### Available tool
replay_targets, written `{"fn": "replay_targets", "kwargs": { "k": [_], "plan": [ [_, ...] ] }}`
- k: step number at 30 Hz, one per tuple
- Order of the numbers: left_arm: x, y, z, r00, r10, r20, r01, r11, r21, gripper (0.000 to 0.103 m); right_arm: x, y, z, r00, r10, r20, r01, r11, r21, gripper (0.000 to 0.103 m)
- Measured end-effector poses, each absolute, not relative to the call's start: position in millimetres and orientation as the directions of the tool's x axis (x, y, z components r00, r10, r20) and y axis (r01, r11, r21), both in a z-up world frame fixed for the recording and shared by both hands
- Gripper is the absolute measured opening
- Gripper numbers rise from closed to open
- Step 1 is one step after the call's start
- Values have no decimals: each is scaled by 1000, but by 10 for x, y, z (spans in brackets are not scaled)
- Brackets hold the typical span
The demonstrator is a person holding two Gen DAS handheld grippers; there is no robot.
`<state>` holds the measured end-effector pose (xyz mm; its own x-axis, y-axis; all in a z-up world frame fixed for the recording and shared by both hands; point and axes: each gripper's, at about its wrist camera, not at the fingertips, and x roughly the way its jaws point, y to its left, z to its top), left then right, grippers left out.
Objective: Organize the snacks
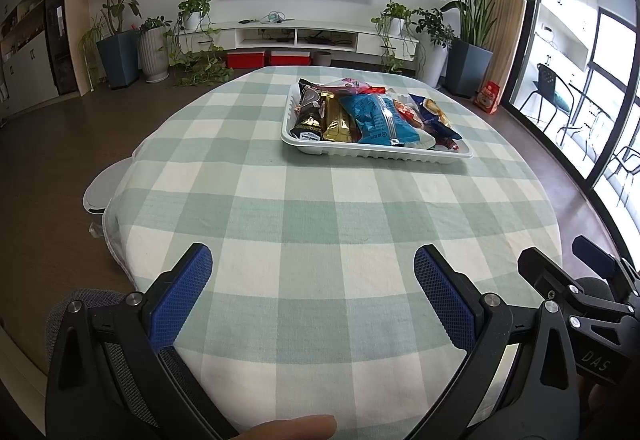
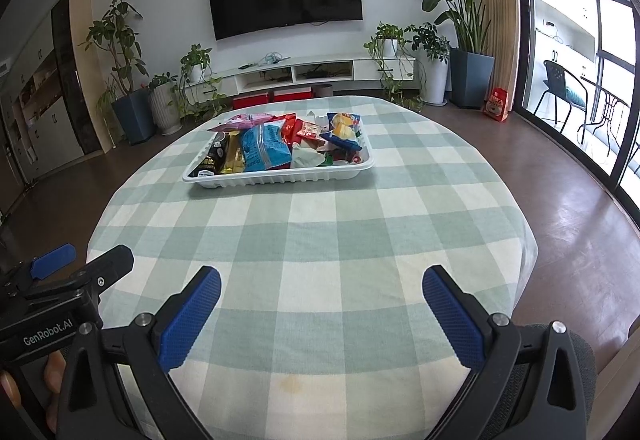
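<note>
A white plastic tray (image 1: 372, 155) (image 2: 276, 179) sits at the far side of the checked tablecloth (image 1: 312, 211) (image 2: 320, 232), piled with snack packets. Among them lie a blue packet (image 1: 374, 115) (image 2: 264, 147), a gold packet (image 1: 336, 121) (image 2: 233, 159), a black packet (image 1: 310, 115) and a dark blue packet with yellow print (image 1: 434, 115) (image 2: 344, 127). My left gripper (image 1: 313, 266) hovers open over the near table edge, far from the tray, with nothing between its blue pads. My right gripper (image 2: 322, 286) is likewise open and empty, beside the left one.
The other gripper's body shows at each view's edge (image 1: 580, 288) (image 2: 68, 280). A fingertip (image 1: 288, 426) shows at the bottom. A white bin (image 1: 100, 191) stands left of the table. Plants, a TV unit (image 1: 296, 35) and a red bag (image 2: 496, 103) ring the room.
</note>
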<state>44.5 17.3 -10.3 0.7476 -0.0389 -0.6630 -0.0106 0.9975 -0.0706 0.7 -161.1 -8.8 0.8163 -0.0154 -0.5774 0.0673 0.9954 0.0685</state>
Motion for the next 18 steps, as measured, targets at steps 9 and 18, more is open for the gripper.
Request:
{"fn": "replay_targets", "kwargs": {
  "k": [9,18],
  "plan": [
    [444,172,-101,748,-39,-663,-10,997,-70,102,0,-1606,-107,815,-15,-580,67,996,67,103],
    [433,163,-119,763,-50,-645,6,997,-70,102,-40,-1594,-166,809,-4,-588,62,995,79,103]
  ]
}}
